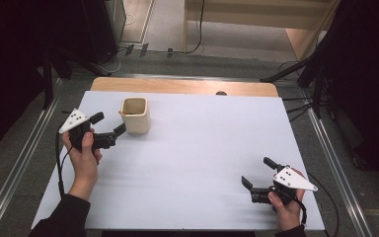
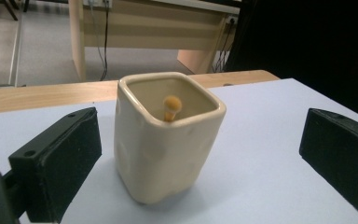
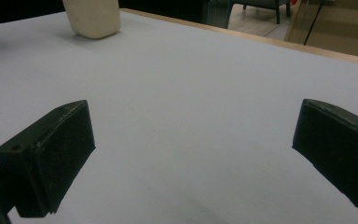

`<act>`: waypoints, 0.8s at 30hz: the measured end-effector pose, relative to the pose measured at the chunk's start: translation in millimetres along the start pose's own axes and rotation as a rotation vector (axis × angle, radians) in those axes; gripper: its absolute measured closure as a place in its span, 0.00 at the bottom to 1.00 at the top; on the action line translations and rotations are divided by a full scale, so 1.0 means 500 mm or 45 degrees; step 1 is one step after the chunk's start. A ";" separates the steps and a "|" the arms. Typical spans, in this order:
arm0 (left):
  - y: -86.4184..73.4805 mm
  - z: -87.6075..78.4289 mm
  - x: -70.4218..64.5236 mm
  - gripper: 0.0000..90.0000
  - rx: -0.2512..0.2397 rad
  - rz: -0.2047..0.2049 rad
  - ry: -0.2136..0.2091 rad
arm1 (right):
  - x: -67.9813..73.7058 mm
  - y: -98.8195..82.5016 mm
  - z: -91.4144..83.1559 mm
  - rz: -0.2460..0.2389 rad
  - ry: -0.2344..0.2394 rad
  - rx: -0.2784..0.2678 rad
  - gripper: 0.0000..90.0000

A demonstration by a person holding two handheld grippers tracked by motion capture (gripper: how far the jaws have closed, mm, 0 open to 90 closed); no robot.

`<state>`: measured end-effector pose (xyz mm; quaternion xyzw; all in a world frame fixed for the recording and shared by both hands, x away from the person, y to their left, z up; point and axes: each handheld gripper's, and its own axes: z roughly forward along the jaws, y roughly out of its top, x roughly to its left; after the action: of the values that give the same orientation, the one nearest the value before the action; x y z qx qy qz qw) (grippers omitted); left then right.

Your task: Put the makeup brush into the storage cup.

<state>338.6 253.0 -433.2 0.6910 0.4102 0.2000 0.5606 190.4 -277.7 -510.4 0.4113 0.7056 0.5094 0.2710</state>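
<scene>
The left gripper (image 1: 109, 127) stands wide open, empty, just beside the cream cup (image 1: 136, 115) near the worktop's (image 1: 202, 148) far-left corner. A small orange-tipped stick (image 2: 171, 107) leans inside the cup. The right gripper (image 1: 256, 177) rests open, empty, near the near-right corner.

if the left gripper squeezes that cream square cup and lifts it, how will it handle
The cream cup looks like glazed ceramic, so probably rigid, fairly heavy and breakable. Its glossy, dimpled walls may slip between the pads. It stands taller than wide, so a sideways nudge could tip it.
</scene>
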 end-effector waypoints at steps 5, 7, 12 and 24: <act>-0.018 -0.016 -0.005 0.00 0.002 0.007 -0.006 | 0.000 0.000 0.000 0.002 0.000 0.000 0.00; -0.026 -0.023 -0.009 0.00 -0.001 0.007 -0.012 | 0.000 0.000 0.000 0.002 0.000 0.001 0.00; -0.044 -0.035 -0.017 0.00 0.011 0.013 -0.017 | 0.001 0.000 0.001 0.001 0.002 0.001 0.00; -0.083 -0.058 -0.040 0.00 0.037 0.024 -0.027 | 0.002 0.000 0.002 -0.002 0.003 0.001 0.00</act>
<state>291.2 256.3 -460.3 0.7050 0.4004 0.1922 0.5530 190.5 -276.3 -510.5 0.4103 0.7066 0.5093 0.2703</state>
